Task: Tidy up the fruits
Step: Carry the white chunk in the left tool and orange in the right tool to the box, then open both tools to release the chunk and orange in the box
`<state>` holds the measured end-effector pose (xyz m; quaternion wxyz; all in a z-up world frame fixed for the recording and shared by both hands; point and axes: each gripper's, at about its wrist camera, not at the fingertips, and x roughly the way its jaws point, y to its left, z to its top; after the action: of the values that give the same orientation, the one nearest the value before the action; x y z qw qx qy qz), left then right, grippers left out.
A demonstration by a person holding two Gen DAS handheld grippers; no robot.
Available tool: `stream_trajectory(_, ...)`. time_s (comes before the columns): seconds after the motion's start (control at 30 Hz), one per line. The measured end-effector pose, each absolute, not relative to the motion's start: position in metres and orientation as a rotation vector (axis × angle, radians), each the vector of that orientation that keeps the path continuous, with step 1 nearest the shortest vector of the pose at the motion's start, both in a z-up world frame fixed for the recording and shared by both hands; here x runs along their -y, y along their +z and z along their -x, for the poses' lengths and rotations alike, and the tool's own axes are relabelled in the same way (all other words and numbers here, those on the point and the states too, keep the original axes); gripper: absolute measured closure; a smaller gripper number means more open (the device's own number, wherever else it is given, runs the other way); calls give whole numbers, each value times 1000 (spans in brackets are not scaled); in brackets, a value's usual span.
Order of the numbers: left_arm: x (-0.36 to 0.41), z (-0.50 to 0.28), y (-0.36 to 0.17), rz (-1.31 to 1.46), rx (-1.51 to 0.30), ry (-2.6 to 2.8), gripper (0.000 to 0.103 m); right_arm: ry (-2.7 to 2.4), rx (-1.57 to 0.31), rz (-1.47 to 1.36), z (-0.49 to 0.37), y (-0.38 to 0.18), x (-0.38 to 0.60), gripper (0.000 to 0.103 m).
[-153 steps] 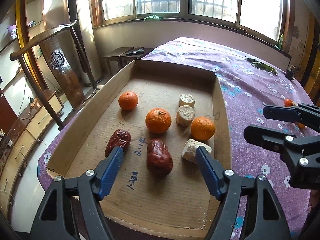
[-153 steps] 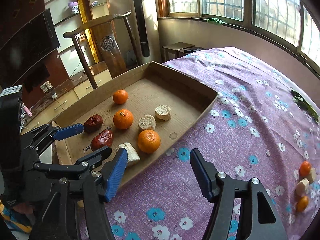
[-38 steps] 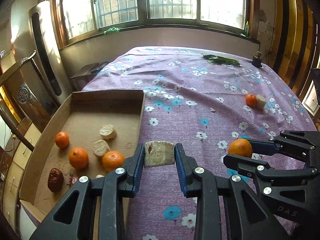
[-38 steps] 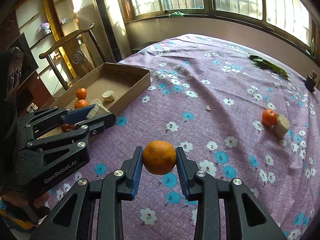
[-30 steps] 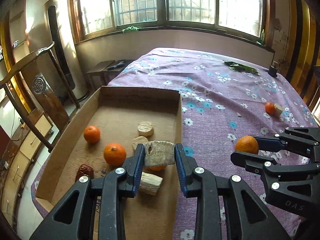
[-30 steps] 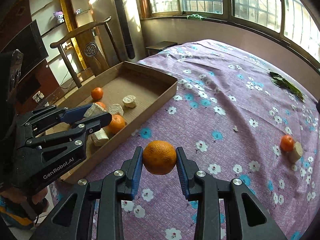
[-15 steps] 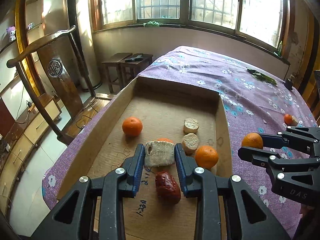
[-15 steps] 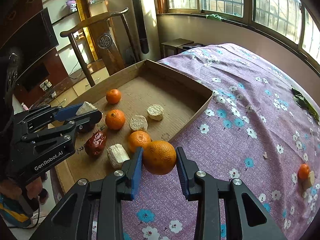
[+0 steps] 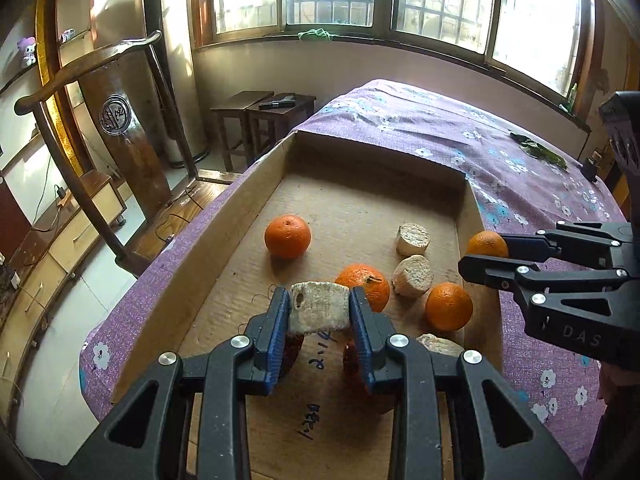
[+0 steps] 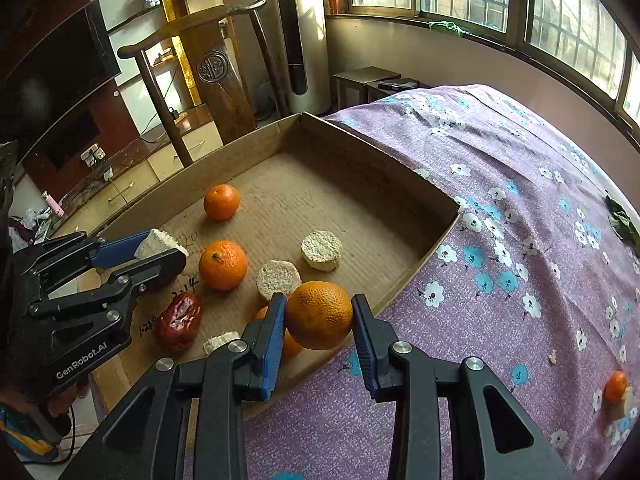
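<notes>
Left gripper [image 9: 319,312] pinched a pale cut chunk [image 9: 319,306]; right gripper [image 10: 319,316] clamped a round orange tangerine [image 10: 319,315], both lower centre, over the brown cardboard tray [image 9: 348,208].

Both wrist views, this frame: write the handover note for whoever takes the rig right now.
Left gripper: shut on the pale cut chunk, held above the cardboard tray, over the near half.
Right gripper: shut on the held orange, above the tray's right wall.
In the tray: three oranges, e.g. the far orange, three pale chunks, e.g. the round chunk, and dried red dates.
Outside the tray: a small orange with a pale piece beside it, on the purple floral cloth.
Left to do: set both held pieces into the tray, then fetch that last pair.
</notes>
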<state>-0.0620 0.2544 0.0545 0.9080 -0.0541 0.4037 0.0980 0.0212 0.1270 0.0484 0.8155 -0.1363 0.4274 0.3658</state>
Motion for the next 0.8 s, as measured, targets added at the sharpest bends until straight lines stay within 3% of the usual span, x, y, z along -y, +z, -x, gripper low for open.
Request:
stream_trajectory(0.6,-248,54,47,94,-844,242,73,799,-973,280,-48,22,-150,66)
stream_trajectory(0.67,-248,55,47,98,-842,245,64,797,-966,271,-45,25,-147,62)
stream_trajectory(0.73,-247,56,47,112,-840,238,52,799,-951,251,-41,31,-141,47)
stream_trajectory(0.8,-246,57,48,116,-835,240,49,805,-942,233,-37,35,-135,44)
